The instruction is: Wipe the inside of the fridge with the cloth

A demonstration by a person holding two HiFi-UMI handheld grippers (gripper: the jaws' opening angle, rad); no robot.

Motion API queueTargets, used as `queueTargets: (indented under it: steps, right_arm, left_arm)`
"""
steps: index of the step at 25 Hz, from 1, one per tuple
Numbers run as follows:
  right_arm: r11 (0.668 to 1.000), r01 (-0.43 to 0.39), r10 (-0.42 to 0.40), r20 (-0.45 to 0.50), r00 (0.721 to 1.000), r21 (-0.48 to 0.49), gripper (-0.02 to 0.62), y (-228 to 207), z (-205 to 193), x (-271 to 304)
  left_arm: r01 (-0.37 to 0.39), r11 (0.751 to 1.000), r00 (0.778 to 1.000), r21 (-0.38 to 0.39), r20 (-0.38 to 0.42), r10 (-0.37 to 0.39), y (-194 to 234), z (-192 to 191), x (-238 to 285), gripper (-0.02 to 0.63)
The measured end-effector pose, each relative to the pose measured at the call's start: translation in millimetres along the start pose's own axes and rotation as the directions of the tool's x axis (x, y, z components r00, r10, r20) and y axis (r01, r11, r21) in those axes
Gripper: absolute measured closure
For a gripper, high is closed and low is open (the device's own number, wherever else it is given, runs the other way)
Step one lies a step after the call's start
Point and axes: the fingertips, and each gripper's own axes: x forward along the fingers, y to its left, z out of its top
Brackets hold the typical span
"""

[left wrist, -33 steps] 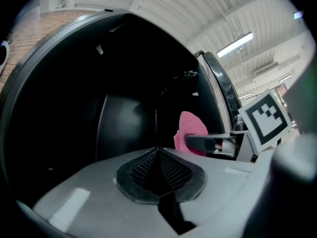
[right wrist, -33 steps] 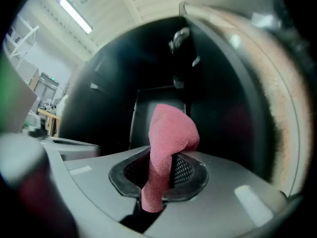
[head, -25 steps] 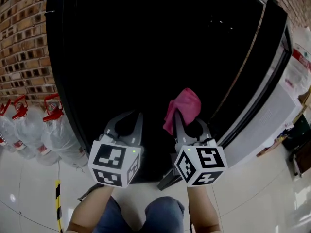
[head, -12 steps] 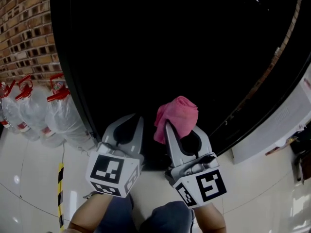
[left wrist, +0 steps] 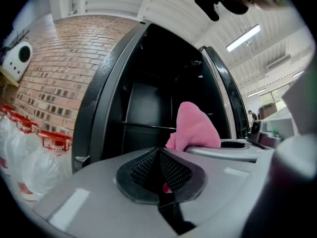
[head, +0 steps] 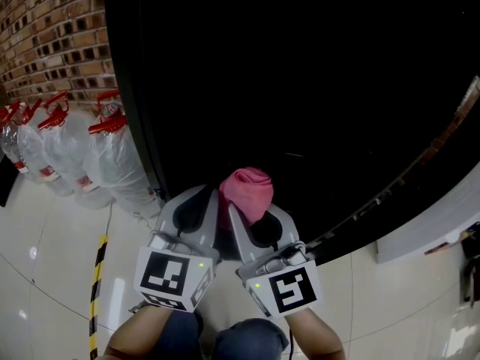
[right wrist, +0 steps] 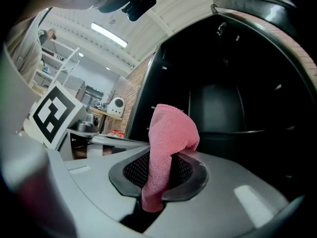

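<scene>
Wiping looks not yet begun: the right gripper (head: 247, 207) has its jaws pinched on the pink cloth (head: 247, 188), which bunches above them just short of the open fridge (head: 315, 81) and touches no inner surface as far as shows. The left gripper (head: 201, 197), jaws together on nothing, sits just beside it on the left. Ahead the dark cavity offers open room, crossed by a shelf (right wrist: 223, 132); the fridge's left wall edge (head: 139, 111) and the water bottles (head: 105, 163) bound the left, the door (head: 450, 126) the right
</scene>
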Motion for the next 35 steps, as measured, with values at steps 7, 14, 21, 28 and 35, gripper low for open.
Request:
queueTargets:
  steps: [7,14,21,28,35]
  right_arm:
    - [0.997,-0.082,0.082,-0.007,0.997,-0.005,0.537,17.6,-30.9,38.2]
    - [0.995,-0.095,0.095,-0.036,0.995,0.007,0.535,12.3,-53.5,84.3]
    - [0.999,0.035,-0.035,-0.071,0.997,-0.012,0.535,-38.3,-68.9,151.0]
    - [0.993,0.106,-0.111,-0.127,0.986,-0.047,0.535,-70.7,-87.1,194.9]
    - [0.981,0.182,-0.19,-0.146,0.971,-0.065,0.535,-92.3,-95.6,224.9]
  left_arm:
    - [-0.072,0.997,0.997,0.017,-0.022,0.072,17.9,-17.8,-15.6,0.618]
    - [-0.08,0.997,0.997,-0.012,-0.022,0.08,23.8,-17.5,-23.3,0.617]
    - [-0.05,0.999,0.999,-0.015,-0.018,0.05,18.5,-10.4,-20.0,0.617]
    - [-0.054,0.999,0.998,-0.002,-0.026,0.054,25.5,-5.2,-23.8,0.618]
    - [-0.048,0.998,0.999,0.026,-0.021,0.049,26.8,-4.6,-27.9,0.618]
